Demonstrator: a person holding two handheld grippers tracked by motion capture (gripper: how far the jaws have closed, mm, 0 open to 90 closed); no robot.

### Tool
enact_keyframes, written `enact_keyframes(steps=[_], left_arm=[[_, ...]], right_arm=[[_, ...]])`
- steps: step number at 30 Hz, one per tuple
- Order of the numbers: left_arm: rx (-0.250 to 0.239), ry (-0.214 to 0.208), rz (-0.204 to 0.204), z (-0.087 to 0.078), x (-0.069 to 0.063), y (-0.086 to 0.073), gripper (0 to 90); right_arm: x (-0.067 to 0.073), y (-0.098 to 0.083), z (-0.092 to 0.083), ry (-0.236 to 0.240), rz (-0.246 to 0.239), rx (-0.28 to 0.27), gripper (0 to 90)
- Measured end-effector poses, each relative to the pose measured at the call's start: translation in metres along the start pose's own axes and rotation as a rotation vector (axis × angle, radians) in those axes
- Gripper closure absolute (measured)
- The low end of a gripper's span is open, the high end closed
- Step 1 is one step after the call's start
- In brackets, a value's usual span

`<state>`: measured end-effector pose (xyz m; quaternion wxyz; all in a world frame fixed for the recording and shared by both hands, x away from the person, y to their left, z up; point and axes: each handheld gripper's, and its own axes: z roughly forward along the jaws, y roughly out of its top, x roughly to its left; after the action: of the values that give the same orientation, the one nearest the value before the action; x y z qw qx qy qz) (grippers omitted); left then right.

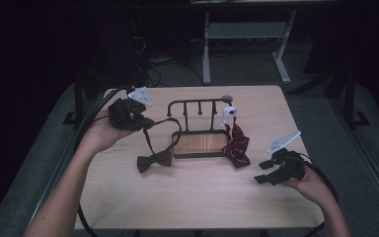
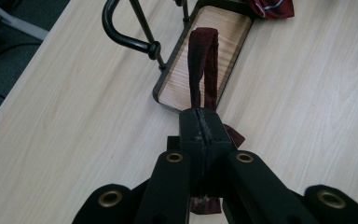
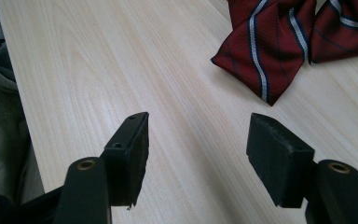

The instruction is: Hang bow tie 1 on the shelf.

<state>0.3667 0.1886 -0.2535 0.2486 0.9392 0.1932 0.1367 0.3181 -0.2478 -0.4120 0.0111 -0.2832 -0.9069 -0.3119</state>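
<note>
1. Bow tie strap (image 2: 200, 60), dark maroon, is pinched between the pressed-together jaws of the left gripper (image 2: 200, 123); the left gripper view shows the band running straight ahead of the jaw tips, over the wooden floor of the black wire rack (image 2: 168, 88).
2. From the high view, the same strap (image 1: 150, 136) leads away from the left gripper (image 1: 145, 122) in a loop toward the rack (image 1: 197, 104), and its brown bow (image 1: 154, 161) lies on the table (image 1: 202, 192), nearer the person than the gripper. The left gripper view shows just a scrap of that fabric beneath the jaws.
3. The high view shows the right gripper (image 1: 262, 172) low over the table near the right edge, well apart from the rack.
4. The right gripper view makes its state plain: the right gripper (image 3: 198, 158) has its jaws spread wide with bare tabletop between them.
5. Ahead of those jaws and to their right lies a red striped bow tie (image 3: 270, 51), clear of both pads. In the high view this red striped bow tie (image 1: 237, 147) rests against the rack's right end.
</note>
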Motion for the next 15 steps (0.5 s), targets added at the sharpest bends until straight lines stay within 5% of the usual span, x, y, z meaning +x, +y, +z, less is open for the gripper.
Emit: enact_keyframes(steps=[15], left_arm=[[0.011, 0.004, -0.021, 0.002, 0.012, 0.005, 89.7]], right_arm=[[-0.001, -0.001, -0.005, -0.005, -0.002, -0.012, 38.8]])
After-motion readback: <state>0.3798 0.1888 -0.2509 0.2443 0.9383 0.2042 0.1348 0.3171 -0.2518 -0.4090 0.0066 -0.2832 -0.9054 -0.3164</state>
